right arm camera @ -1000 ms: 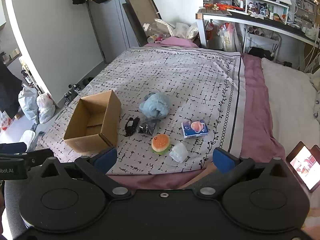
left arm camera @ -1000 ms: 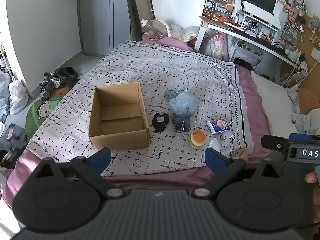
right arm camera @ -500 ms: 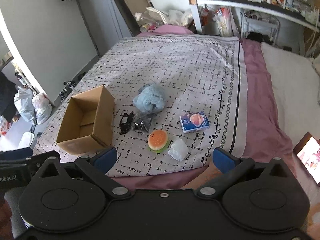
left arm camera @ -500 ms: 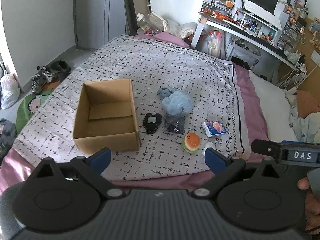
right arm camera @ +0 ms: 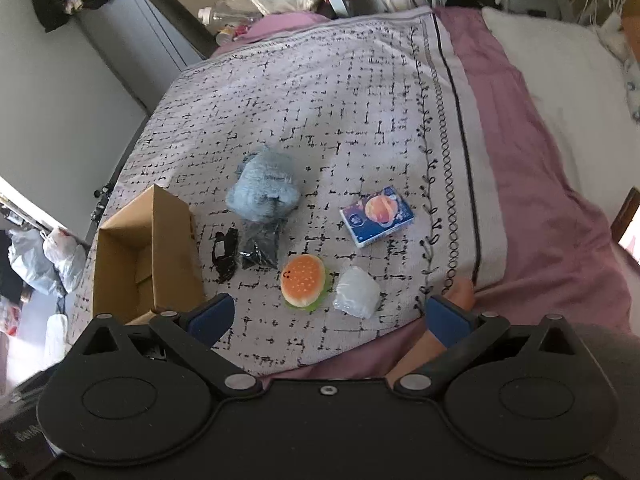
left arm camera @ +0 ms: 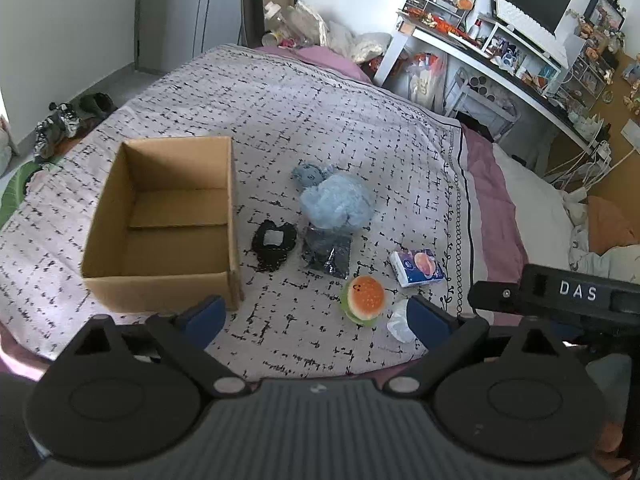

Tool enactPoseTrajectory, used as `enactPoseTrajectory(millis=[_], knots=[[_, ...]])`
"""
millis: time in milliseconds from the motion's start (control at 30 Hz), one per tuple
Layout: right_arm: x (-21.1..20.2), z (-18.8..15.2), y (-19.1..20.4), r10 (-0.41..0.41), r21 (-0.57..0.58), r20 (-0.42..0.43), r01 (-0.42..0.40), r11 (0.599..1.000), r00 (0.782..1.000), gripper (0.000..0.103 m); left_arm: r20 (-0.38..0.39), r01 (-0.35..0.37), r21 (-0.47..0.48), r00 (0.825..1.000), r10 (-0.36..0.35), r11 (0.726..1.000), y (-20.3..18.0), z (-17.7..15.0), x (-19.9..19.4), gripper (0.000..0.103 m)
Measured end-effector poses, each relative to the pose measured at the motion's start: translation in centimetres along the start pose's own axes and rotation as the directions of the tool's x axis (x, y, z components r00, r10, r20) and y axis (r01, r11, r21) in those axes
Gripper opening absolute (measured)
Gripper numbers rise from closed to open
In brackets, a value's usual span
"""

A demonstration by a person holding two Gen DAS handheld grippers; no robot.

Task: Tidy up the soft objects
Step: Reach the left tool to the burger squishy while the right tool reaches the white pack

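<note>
two grippers hover over the bed's near edge, both spread wide and holding nothing.

the left gripper (left arm camera: 312, 316) and right gripper (right arm camera: 328, 318) hang above the quilt (left arm camera: 320, 112) without touching anything. an open box (left arm camera: 160, 224) sits toward the near left corner of the quilt, nothing visible inside. just right of it lies a black item (left arm camera: 274, 244), then a dark bag (left arm camera: 327, 252) touching the blue plush (left arm camera: 334, 202) behind it. nearer the near edge sit a burger toy (right arm camera: 303, 282) and a clear wrapped pack (right arm camera: 357, 297) just beside it, with a blue tissue pack (right arm camera: 377, 215) behind them toward the quilt's right border. the right gripper's body shows at the right edge of the left view.
</note>
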State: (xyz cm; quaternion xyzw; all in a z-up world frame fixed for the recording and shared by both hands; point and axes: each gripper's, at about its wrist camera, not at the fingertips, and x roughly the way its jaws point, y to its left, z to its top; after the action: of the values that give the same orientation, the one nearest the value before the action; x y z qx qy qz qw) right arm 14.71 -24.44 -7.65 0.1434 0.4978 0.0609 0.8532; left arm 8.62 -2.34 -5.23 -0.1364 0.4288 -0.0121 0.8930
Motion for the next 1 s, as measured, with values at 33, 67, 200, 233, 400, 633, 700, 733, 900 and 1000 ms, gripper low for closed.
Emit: enactPoseTrajectory(millis=[33,67,200,233,400,633,700,733,900,1000], knots=[[0.5,0.2,0.0,-0.005,0.006,-0.014,0.005,1.0,1.0,0.103,-0.001,0.007,-0.001,1.0,-0.007,1.0,0.0,0.1,0.3,0.097],[0.8,0.3,0.1,-0.012,0.012,-0.026,0.012,1.0,1.0,0.103,-0.005,0.015,-0.004,1.0,-0.015,1.0,0.0,0.2,0.7,0.097],[2.5,1.1,0.0,-0.033,0.052,-0.057,0.036,0.998,0.998,0.103,-0.013,0.04,-0.007,0.999,-0.04,0.999,-0.1,0.7,2.5,0.096],[3.0,1.2,-0.1,-0.038,0.065,-0.063,0.042,0.997,0.997,0.103,-0.012,0.044,-0.006,0.999,-0.044,0.999,-0.2,0.8,3.0,0.096],[5.1,1.7,-0.6,-0.057,0.126,-0.092,0.068,0.99,0.994,0.1,-0.033,0.062,-0.038,0.997,-0.063,0.997,0.3,1.3,5.6,0.09],[8.3,1.8,-1.4,-0.1,0.183,-0.151,0.127,0.975,0.983,0.077,-0.083,0.102,-0.077,0.991,-0.108,0.992,0.9,1.0,9.0,0.072],[9.2,1.8,-1.9,-0.104,0.216,-0.175,0.141,0.966,0.979,0.072,-0.097,0.107,-0.091,0.989,-0.116,0.99,1.1,0.9,10.0,0.068],[9.6,1.8,-2.2,-0.104,0.233,-0.184,0.147,0.961,0.977,0.071,-0.103,0.108,-0.099,0.988,-0.119,0.989,1.3,0.9,10.4,0.066],[11.3,2.2,-2.4,-0.107,0.259,-0.2,0.158,0.953,0.974,0.068,-0.137,0.117,-0.138,0.981,-0.136,0.983,1.4,0.7,12.7,0.061],[12.5,2.1,-2.7,-0.101,0.277,-0.226,0.164,0.947,0.969,0.064,-0.154,0.122,-0.152,0.977,-0.145,0.981,1.4,0.6,14.0,0.06]])
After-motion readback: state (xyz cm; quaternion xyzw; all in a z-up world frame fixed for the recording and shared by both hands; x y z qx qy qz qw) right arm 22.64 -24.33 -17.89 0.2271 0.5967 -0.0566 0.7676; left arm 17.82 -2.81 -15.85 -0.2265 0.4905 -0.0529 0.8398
